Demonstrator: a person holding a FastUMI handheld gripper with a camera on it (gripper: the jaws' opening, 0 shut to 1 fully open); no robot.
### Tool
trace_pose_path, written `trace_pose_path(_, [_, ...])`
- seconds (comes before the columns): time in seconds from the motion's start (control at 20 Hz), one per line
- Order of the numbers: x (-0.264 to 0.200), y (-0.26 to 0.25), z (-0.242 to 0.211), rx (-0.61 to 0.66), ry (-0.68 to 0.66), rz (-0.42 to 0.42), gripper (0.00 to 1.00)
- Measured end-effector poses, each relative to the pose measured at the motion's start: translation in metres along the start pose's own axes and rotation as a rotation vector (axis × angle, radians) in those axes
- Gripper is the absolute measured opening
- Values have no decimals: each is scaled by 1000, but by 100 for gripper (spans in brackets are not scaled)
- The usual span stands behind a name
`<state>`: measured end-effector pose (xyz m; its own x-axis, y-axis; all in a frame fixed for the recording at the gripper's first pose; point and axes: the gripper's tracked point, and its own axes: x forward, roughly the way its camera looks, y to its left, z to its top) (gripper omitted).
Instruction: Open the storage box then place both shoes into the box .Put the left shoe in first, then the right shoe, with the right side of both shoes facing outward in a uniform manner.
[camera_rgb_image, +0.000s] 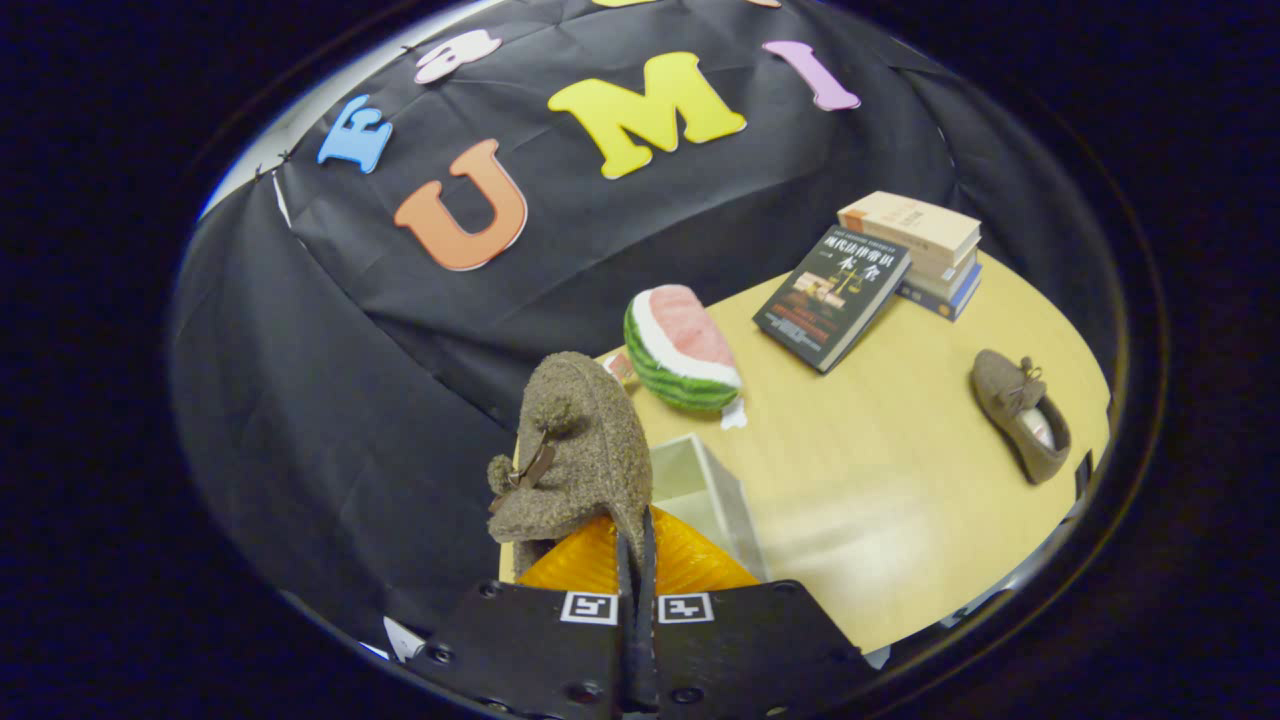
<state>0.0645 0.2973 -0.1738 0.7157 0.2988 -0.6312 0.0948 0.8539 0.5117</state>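
My fingers (636, 545) are clenched on the rim of one shoe (575, 450), both pressing it with almost no gap between them. That shoe hangs tilted just ahead of my fingertips, lifted off the table, a small bow on the side I can see. Right behind it, ahead of my fingers, sits the box (715, 495), its clear walls showing and its top open; I cannot tell whether anything lies inside.

I count two shoes. The second shoe (1020, 415) lies on the table (880, 480) well off to the right of my fingers, apart from the box, its opening turned up and something pale tucked in it.

Beyond the box, further ahead of my fingers, is one plush watermelon slice (680, 345), cut face up, standing on the table near the cloth wall (330, 380).

Farther still and to the right I count one dark book (832, 296) leaning against a stack of books (920, 250); the stack looks like three or four, though I cannot count them surely.
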Motion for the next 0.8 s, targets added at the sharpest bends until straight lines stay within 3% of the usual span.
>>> trace_pose_path(0.2, [39, 9, -45, 12, 62, -18, 0])
trace_pose_path(0.6, [92, 3, -90, 36, 139, -76, 0])
trace_pose_path(0.8, [101, 8, -96, 19, 179, -74, 13])
